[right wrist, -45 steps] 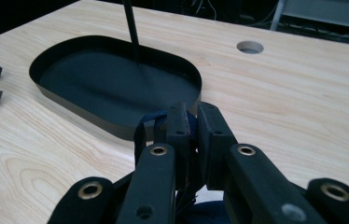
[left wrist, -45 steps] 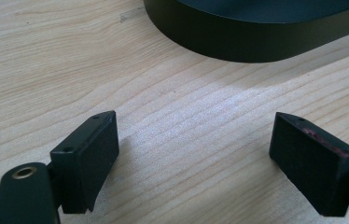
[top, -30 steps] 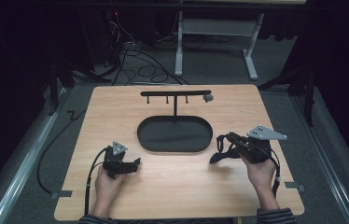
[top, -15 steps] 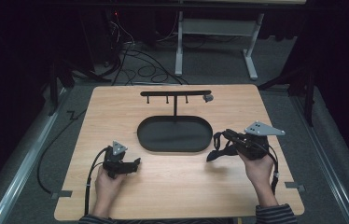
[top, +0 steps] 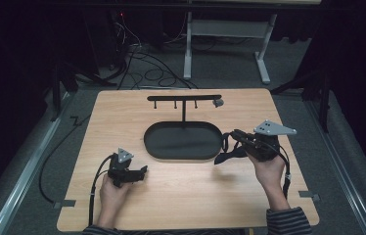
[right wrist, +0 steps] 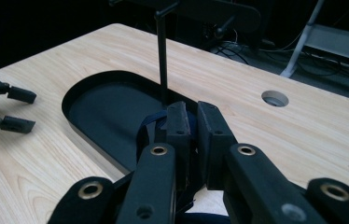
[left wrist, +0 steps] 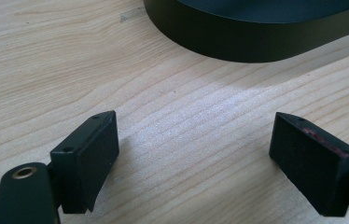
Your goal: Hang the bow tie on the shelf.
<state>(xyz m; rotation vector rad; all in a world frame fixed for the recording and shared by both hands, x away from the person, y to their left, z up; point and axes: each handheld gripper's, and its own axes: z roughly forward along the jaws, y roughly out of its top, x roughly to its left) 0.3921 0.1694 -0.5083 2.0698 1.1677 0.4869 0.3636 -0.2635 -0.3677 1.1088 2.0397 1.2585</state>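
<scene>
A black oval tray (top: 152,147) lies mid-table, with a black T-shaped stand (top: 183,98) rising from its far edge. My right gripper (top: 234,134) hovers at the tray's right end, shut on a dark blue strap (top: 225,155) that dangles below the jaws. In the right gripper view the jaws (right wrist: 193,116) pinch the strap (right wrist: 150,125) in front of the stand's post (right wrist: 162,60). My left gripper (top: 144,172) rests on the wood near the tray's left front, open. In the left gripper view the left gripper (left wrist: 196,154) has only bare wood between its jaws, with the tray's wall (left wrist: 256,42) beyond.
The stand's bar carries small hooks and a grey knob (top: 217,102) at its right end. A round hole (right wrist: 274,98) pierces the tabletop on the far right. Cables (top: 137,63) and a white table frame (top: 230,44) sit on the floor behind.
My right gripper has edged slightly toward the table's far side with the strap still in it. The left gripper has stayed where it was.
</scene>
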